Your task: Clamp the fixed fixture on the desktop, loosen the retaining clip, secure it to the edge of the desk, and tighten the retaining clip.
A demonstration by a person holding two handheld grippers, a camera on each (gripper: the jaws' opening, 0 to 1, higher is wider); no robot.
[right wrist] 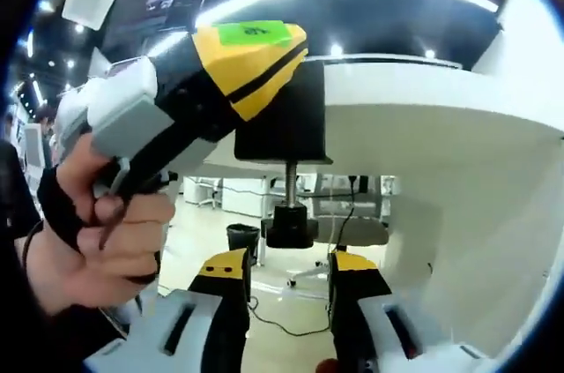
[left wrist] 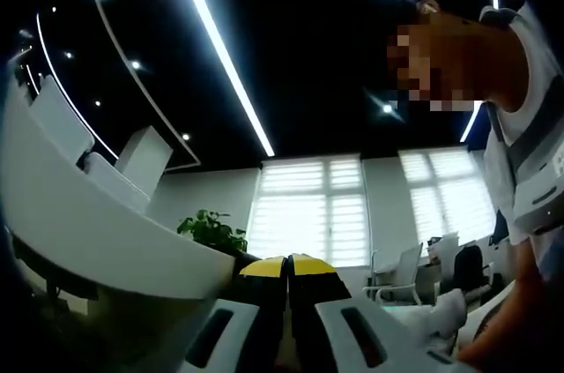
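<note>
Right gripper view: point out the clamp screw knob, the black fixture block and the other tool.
clamp screw knob [right wrist: 291,225], right gripper view, on the knob's black body
black fixture block [right wrist: 286,122], right gripper view, on its front face
other tool [right wrist: 251,60], right gripper view, on its yellow jaw tip

A dark ceiling [left wrist: 300,29] carries long light strips [left wrist: 220,47]. Blinds cover bright windows [left wrist: 308,210]. A potted plant [left wrist: 211,230] and office chairs [left wrist: 401,272] stand beyond the white counter [left wrist: 79,214].

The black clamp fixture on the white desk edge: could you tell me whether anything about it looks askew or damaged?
Nothing stands out. The black clamp fixture sits square on the white desk edge, its threaded screw hanging straight down to the black knob between the right gripper jaws.
</note>
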